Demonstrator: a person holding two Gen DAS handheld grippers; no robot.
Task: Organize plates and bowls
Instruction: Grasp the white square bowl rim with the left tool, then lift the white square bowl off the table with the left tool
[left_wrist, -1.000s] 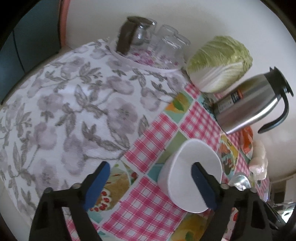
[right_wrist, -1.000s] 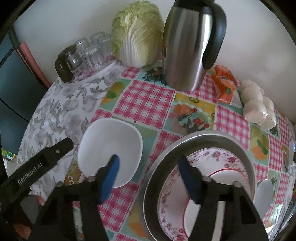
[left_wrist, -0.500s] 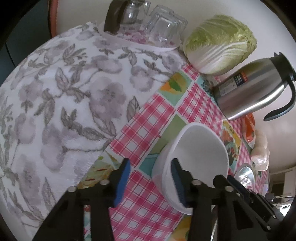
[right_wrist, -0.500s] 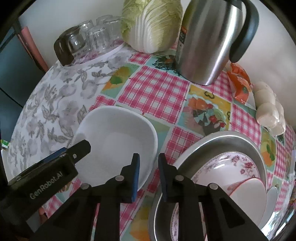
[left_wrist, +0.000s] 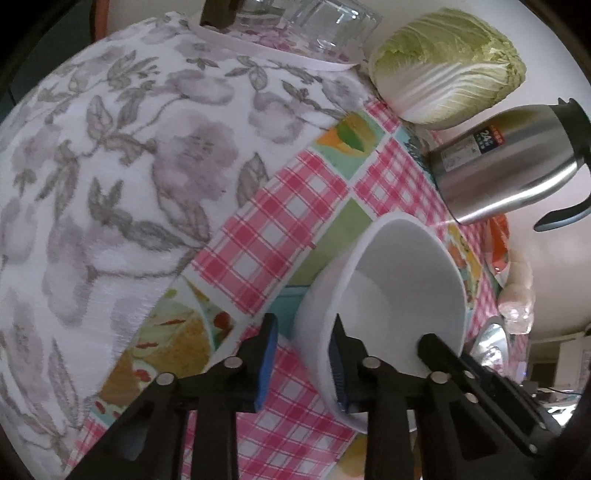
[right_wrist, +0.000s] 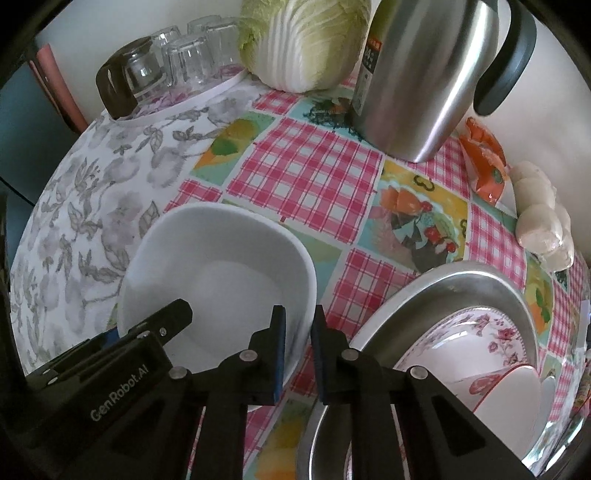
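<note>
Already pinched at opposite rim walls: smooth white glazed ceramic bowl (right_wrist: 218, 280), upright on patchwork-clothed desk (right_wrist: 314, 177) beside steel basin (right_wrist: 476, 284). Right tongs (right_wrist: 298, 354) clamped on; left tongs (left_wrist: 301, 363) closing astride. Probably rigid, slippery, chippable; rim seemed best hold.

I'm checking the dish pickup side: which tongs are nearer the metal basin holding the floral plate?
Right. The right tongs straddle the white bowl's wall nearest the metal basin. The left tongs are closing over the bowl's far wall, away from the basin.
</note>
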